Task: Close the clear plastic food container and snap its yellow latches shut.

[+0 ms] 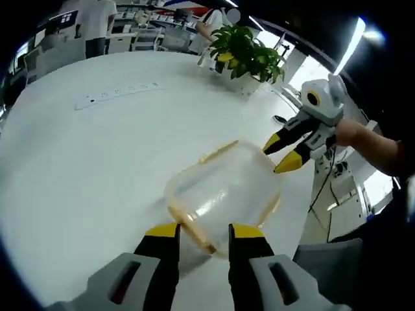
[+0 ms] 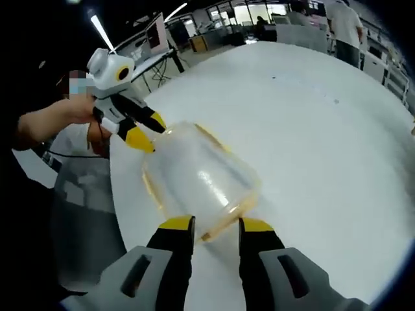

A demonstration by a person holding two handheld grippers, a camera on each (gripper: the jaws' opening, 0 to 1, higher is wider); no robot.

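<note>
A clear plastic food container (image 1: 224,191) with a pale yellow rim and latches rests on the white round table (image 1: 84,168). My left gripper (image 1: 203,232) is open, its yellow tips on either side of the container's near rim. Across from it, my right gripper (image 1: 283,153) is open at the container's far right corner. In the right gripper view the container (image 2: 201,178) lies just beyond my right gripper (image 2: 216,227), whose tips flank a yellow rim edge. The left gripper (image 2: 146,130) stands open at the far left corner. Whether any latch is snapped shut I cannot tell.
A potted green plant (image 1: 246,55) stands at the table's far edge and a white power strip (image 1: 117,94) lies far left. The table edge (image 2: 120,207) runs close to the container. A hand (image 2: 61,113) holds the left gripper. People stand at desks (image 1: 91,26) beyond.
</note>
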